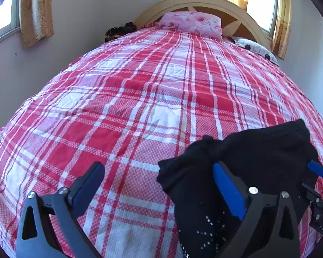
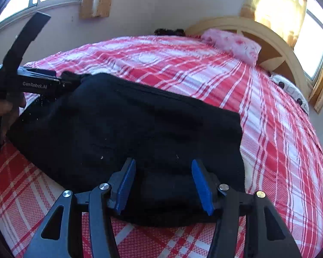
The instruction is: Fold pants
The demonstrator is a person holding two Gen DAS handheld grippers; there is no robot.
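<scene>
Black pants (image 2: 129, 129) lie folded in a wide bundle on the red and white plaid bed cover (image 2: 269, 118). My right gripper (image 2: 163, 182) is open, its blue pads either side of the bundle's near edge. In the left wrist view the pants (image 1: 258, 150) sit at the lower right, with small white studs near the bottom. My left gripper (image 1: 159, 185) is open wide; its right finger (image 1: 228, 191) rests against the pants' left end and its left finger is over bare cover. The left gripper also shows at the left of the right wrist view (image 2: 60, 81), at the pants' far left corner.
A pink floral pillow (image 1: 191, 22) and a patterned pillow (image 1: 256, 47) lie by the curved wooden headboard (image 1: 243, 15). A dark item (image 1: 118, 31) sits at the far left bed corner. Walls, windows and curtains surround the bed.
</scene>
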